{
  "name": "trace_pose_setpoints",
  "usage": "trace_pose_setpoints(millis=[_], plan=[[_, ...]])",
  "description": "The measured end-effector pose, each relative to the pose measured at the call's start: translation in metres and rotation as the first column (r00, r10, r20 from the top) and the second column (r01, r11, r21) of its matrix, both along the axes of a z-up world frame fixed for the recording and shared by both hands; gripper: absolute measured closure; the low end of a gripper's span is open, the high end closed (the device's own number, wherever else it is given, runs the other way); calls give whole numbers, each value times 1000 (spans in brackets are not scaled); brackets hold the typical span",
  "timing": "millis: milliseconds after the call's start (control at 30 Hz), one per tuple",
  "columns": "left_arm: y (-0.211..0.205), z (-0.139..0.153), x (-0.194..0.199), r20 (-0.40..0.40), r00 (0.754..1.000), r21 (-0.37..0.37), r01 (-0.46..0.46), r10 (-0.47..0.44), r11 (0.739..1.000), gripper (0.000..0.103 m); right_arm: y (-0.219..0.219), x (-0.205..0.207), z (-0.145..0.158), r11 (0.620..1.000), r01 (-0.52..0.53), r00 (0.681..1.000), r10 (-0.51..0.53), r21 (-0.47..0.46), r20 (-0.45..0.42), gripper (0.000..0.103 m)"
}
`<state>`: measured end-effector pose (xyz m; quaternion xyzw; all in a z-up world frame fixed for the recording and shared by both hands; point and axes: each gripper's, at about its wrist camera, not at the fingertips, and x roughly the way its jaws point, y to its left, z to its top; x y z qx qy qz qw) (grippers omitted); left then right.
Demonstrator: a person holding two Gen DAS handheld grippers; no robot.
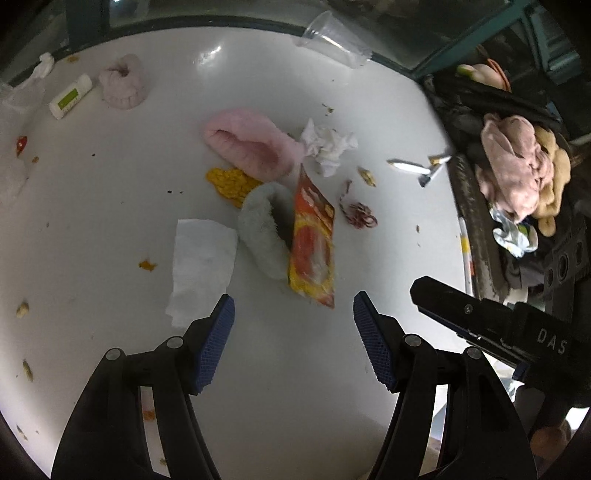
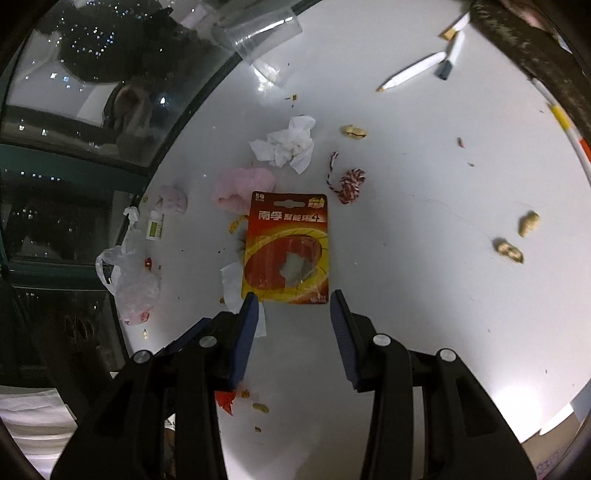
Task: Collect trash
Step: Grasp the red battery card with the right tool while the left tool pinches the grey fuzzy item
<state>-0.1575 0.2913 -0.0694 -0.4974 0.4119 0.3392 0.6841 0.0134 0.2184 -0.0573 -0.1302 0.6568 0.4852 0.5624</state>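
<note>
Both grippers are hanging nose-down over the white round table (image 1: 110,192), nothing gripped. Left gripper (image 1: 293,341) is standing wide, jaws released, bare tabletop between the blue pads (image 1: 216,343). Right gripper (image 2: 293,332) is also unclenched, jaws narrower, with the lower edge of the red-and-yellow battery card (image 2: 286,247) sitting just at its fingertips – not pinched. In the left view that card is lying at 12 o'clock from the left gripper, leaning against a pale fuzzy slipper (image 1: 264,236); flat paper napkin (image 1: 201,262) at 11, pink slipper (image 1: 251,146) further up, crumpled tissue (image 1: 327,146) at 1 o'clock. In the right view the tissue is at 12 o'clock beyond the card, red-white string (image 2: 349,182) at 1, peanut shells (image 2: 511,251) at 3, pens (image 2: 417,72) far out at 1, clear plastic cup (image 2: 258,31) tipped at the table edge at 12, thin plastic bag (image 2: 129,280) at 9 – all untouched. A dark basket (image 1: 476,221) of soft items is sitting off the table's right edge in the left view.
</note>
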Motion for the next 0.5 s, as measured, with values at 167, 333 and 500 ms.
trace_pose_setpoints(millis=[167,333,500], plan=[[14,-17,6,-4,1000,-36,21,-21,999,39,19,1,-19,1000,3,999,-4,-31,-34,61],[21,-33,18,6,998,-73,61,-61,995,39,31,3,-27,999,-2,1000,1,-42,-22,49],[25,-46,27,9,998,-97,66,-65,993,39,40,5,-41,997,-11,999,8,-75,-36,49]])
